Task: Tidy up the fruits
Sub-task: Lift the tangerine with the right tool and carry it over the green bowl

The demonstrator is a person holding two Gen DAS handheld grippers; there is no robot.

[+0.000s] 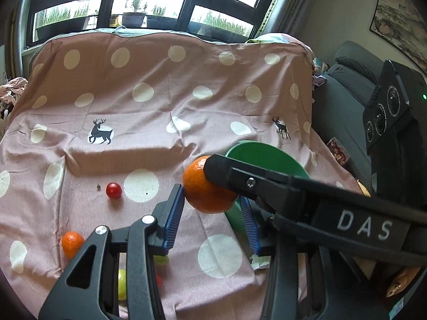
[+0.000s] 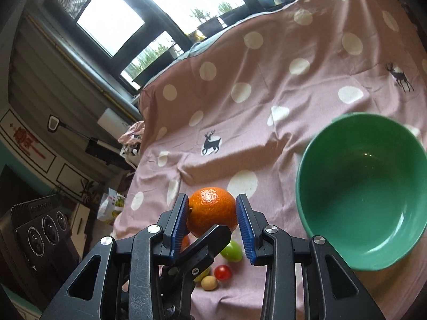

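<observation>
Right tongs (image 2: 212, 214) pinched the large orange (image 2: 212, 213) between their blue ribbed pads, holding it in the air just left of the green bowl (image 2: 360, 213). Left tongs (image 1: 210, 213) stood spread with nothing between their fingers, just below the carried fruit, and one black finger crossed under it in the right wrist view. Doing this step well probably meant carrying the orange sideways until it hung over the bowl's hollow, lowering it close to the bottom, and only then easing the grip, so the round fruit would not bounce out or tip the bowl on the soft cloth. The left tongs should likely have kept out of the path. The orange looked glossy, dimpled and firm, wider than the pads gripping it. The bowl appeared empty. A smaller orange (image 1: 72, 244) and a cherry tomato (image 1: 114, 190) lay on the spotted pink cloth (image 1: 133, 106).
</observation>
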